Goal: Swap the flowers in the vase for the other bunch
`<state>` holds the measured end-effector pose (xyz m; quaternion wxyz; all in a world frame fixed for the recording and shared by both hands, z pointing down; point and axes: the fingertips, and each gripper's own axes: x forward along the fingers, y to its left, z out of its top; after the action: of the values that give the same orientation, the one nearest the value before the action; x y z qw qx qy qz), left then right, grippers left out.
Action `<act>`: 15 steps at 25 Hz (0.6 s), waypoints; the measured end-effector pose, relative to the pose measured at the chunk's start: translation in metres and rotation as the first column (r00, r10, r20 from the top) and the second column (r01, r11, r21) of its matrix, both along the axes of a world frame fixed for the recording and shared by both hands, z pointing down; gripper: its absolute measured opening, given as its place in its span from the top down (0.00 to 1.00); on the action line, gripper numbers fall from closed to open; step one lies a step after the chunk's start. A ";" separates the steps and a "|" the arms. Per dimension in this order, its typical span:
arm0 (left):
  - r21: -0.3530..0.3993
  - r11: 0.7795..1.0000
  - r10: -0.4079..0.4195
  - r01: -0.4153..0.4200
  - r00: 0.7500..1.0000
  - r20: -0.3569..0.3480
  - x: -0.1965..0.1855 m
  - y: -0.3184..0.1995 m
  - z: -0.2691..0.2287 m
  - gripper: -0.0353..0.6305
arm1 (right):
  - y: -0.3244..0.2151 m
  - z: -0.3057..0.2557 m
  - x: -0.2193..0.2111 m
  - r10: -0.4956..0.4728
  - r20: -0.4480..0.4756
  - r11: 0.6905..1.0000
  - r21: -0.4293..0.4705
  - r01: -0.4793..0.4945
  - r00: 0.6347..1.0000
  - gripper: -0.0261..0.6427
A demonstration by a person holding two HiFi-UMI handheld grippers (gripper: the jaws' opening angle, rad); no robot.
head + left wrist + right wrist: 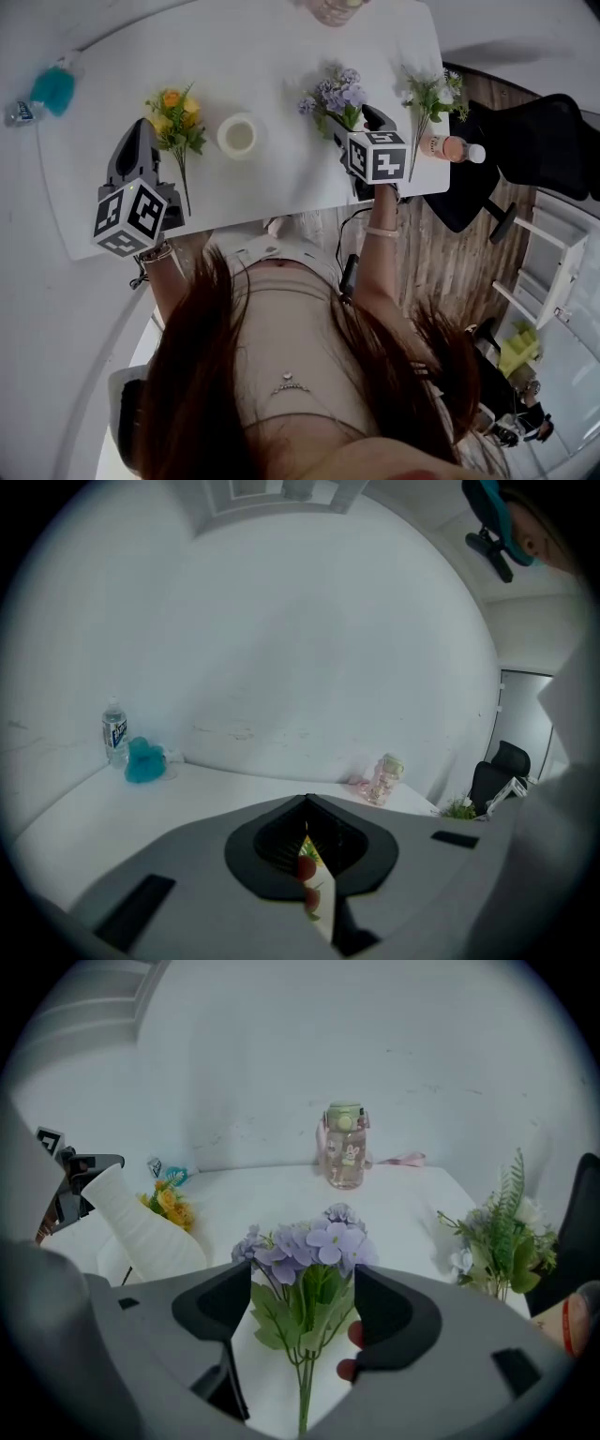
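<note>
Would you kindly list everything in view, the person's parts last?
table: one, white, underneath.
vase: one, white, centre.
yellow bunch: one, yellow, left of vase.
purple bunch: one, lilac, between right gripper jaws.
green bunch: one, green, right end.
bottles: three; pink bottle far edge, water bottle left corner, peach bottle right edge.
teal object: one, teal, beside water bottle.
chair: one, black, beyond right end.
left gripper: one, grey, shut.
right gripper: one, grey, open.

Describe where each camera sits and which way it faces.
Head view: on the person's head, looking steeply down at the table; hair, torso, forearms show.
Left gripper view: on the left gripper, facing past shut jaws to the wall.
Right gripper view: on the right gripper, open jaws flanking the purple flowers.
Head view and right gripper view share the vase.
</note>
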<state>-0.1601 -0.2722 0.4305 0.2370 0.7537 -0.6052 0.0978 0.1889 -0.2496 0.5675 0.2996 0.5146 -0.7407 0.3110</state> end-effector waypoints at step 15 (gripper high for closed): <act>-0.062 0.998 0.002 -0.002 1.000 -0.001 -0.003 -0.017 0.022 0.94 | -0.005 0.050 -0.002 -0.028 -0.015 0.984 -0.179 0.025 1.000 0.44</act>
<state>-0.1627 -0.2893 0.4522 0.2603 0.7465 -0.6012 0.1165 0.1872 -0.2550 0.6177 0.3550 0.4786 -0.7139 0.3678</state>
